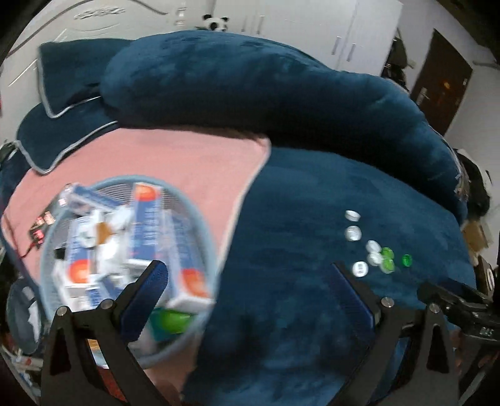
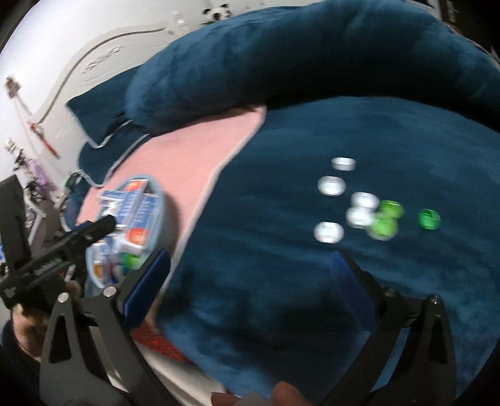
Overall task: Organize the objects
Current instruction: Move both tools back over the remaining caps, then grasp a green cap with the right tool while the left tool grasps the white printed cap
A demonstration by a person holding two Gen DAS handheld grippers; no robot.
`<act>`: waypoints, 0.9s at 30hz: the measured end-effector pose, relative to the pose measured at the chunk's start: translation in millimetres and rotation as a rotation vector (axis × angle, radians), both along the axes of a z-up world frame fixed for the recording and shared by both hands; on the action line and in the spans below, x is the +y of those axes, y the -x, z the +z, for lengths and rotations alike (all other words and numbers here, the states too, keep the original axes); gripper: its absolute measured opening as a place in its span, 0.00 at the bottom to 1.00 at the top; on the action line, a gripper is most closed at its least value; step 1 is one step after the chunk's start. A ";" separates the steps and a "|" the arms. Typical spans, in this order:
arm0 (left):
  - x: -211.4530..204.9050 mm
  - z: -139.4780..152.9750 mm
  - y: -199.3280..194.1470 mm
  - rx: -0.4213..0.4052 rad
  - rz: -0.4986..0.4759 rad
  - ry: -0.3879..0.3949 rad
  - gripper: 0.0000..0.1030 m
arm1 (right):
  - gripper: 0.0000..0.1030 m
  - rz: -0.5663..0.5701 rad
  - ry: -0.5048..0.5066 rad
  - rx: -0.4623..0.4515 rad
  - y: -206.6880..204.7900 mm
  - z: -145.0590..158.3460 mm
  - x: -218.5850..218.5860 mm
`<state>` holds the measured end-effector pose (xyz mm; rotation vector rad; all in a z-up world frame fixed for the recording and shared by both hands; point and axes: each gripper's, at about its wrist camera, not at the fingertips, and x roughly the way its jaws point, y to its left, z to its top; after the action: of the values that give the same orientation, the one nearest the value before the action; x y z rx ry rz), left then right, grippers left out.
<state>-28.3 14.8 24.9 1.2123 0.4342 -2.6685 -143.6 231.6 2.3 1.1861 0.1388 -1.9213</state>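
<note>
— Left tongs (image 1: 247, 274)?
— Spread wide, nothing between the blue pads (image 1: 147, 296). Hovering above the bed, one finger over the basket (image 1: 200, 218), the other over the dark blue blanket (image 1: 297, 218).
— Right tongs (image 2: 250, 265)?
— Also spread wide, holding nothing. Hanging over the blanket (image 2: 312, 125), just short of the caps.
— Where, measured from the basket?
— Round pale blue basket (image 2: 162, 200) resting on the pink towel (image 1: 187, 162), crammed with blue-and-white boxes (image 1: 147, 218) bearing orange spots, plus something green (image 1: 172, 320) low at its near edge. Too blurred to read the boxes.
— And the caps?
— Well apart from the basket, off to its right on the blanket. White caps (image 2: 331, 185) in a loose line, five by count in the right view; green caps (image 2: 382, 226) just beyond them, two close together and touching the white ones, a third green cap (image 2: 428, 219) a little farther right. Same cluster in the left view (image 1: 353, 232), near the right finger.
— Behind the basket?
— Long blue bolster (image 1: 250, 87) curving across, pillows (image 1: 68, 71) to its left, small toy panda (image 1: 214, 23) farther back.
</note>
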 end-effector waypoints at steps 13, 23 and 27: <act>110.7 -31.1 76.6 -0.002 -0.164 0.090 0.99 | 1.00 -0.209 -0.080 0.017 103.1 -22.2 94.4; 143.4 -108.6 117.5 -0.155 -0.182 0.090 0.99 | 0.99 -0.352 -0.165 -0.030 164.8 -85.3 115.4; 150.9 -114.1 119.8 -0.146 -0.190 0.098 0.99 | 0.98 -0.312 -0.219 0.023 169.9 -97.7 94.8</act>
<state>-148.1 165.7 -89.2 1.4733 0.1711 -2.6922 -313.5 326.5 -95.4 1.3965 0.1893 -2.2359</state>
